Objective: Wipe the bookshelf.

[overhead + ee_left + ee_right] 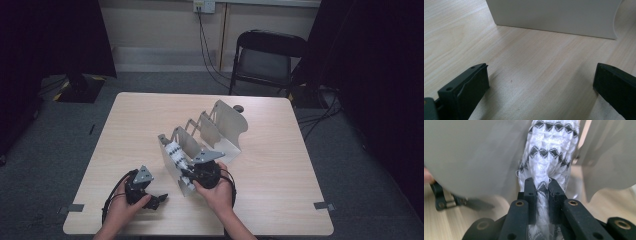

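A white cloth with black zigzag pattern (549,157) hangs between the dividers of a grey metal file rack (215,132), in its nearest slot (175,155). My right gripper (541,183) is shut on the cloth's lower end, with both pads pinching the fabric; in the high view it sits at the rack's near end (192,172). My left gripper (155,200) rests low over the table at the front left, open wide, its jaws pointing toward the rack's grey side wall (554,15) with bare wood between them.
The light wooden table (280,165) has free room to the right and behind the rack. A small dark round object (239,108) lies by the rack's far end. A black folding chair (265,60) stands beyond the table.
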Available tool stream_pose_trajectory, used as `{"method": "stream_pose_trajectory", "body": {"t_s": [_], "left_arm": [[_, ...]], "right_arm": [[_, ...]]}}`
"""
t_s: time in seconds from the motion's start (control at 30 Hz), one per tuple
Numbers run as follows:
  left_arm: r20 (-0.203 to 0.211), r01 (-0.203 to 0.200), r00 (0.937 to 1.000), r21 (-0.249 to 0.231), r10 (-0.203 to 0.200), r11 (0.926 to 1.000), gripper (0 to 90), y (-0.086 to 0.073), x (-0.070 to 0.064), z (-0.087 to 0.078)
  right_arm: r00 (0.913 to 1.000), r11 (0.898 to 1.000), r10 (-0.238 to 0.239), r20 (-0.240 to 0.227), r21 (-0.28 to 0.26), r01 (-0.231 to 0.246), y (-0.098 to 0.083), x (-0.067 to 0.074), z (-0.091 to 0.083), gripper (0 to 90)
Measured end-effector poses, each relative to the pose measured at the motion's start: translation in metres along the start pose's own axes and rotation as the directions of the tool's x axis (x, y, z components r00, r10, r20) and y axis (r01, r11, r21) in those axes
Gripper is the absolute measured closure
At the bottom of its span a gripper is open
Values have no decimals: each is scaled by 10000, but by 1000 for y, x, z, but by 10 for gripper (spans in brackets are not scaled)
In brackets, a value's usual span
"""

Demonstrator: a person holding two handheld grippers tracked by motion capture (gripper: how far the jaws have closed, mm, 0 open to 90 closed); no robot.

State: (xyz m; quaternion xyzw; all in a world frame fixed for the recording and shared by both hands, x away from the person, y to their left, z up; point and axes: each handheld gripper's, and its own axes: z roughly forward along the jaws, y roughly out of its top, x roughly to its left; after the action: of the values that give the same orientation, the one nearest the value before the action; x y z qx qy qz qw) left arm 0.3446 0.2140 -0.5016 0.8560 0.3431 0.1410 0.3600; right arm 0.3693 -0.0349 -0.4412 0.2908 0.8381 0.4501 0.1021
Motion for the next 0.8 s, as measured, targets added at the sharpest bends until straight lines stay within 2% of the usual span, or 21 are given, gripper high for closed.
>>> {"method": "stream_pose_trajectory", "body": {"t_s": [0.3, 0.4, 0.57, 0.7, 0.73, 0.8], "left_arm": [[-3, -26, 10000, 16, 26, 10000, 0, 0, 0, 0], [-3, -31, 10000, 21, 31, 10000, 0, 0, 0, 0], [-1, -2, 10000, -1, 2, 10000, 0, 0, 0, 0], [-5, -31, 10000, 26, 31, 10000, 0, 0, 0, 0], [-5, -32, 10000, 24, 32, 10000, 0, 0, 0, 0], [-7, -31, 10000, 23, 31, 10000, 0, 0, 0, 0]], "right_arm": [[9999, 9970, 98, -44, 766, -94, -20, -1, 18, 795], [10000, 9940, -49, -49, 1093, 54, -27, 2, 22, 794], [9999, 9930, 37, -140, 1180, -20, -38, 6, 22, 791], [9999, 9930, 70, 87, 1177, -80, -41, 7, 21, 793], [9995, 9926, -24, 327, 1210, -16, -41, 8, 21, 793], [9986, 9924, -28, 521, 1231, -36, -40, 7, 22, 794]]}}
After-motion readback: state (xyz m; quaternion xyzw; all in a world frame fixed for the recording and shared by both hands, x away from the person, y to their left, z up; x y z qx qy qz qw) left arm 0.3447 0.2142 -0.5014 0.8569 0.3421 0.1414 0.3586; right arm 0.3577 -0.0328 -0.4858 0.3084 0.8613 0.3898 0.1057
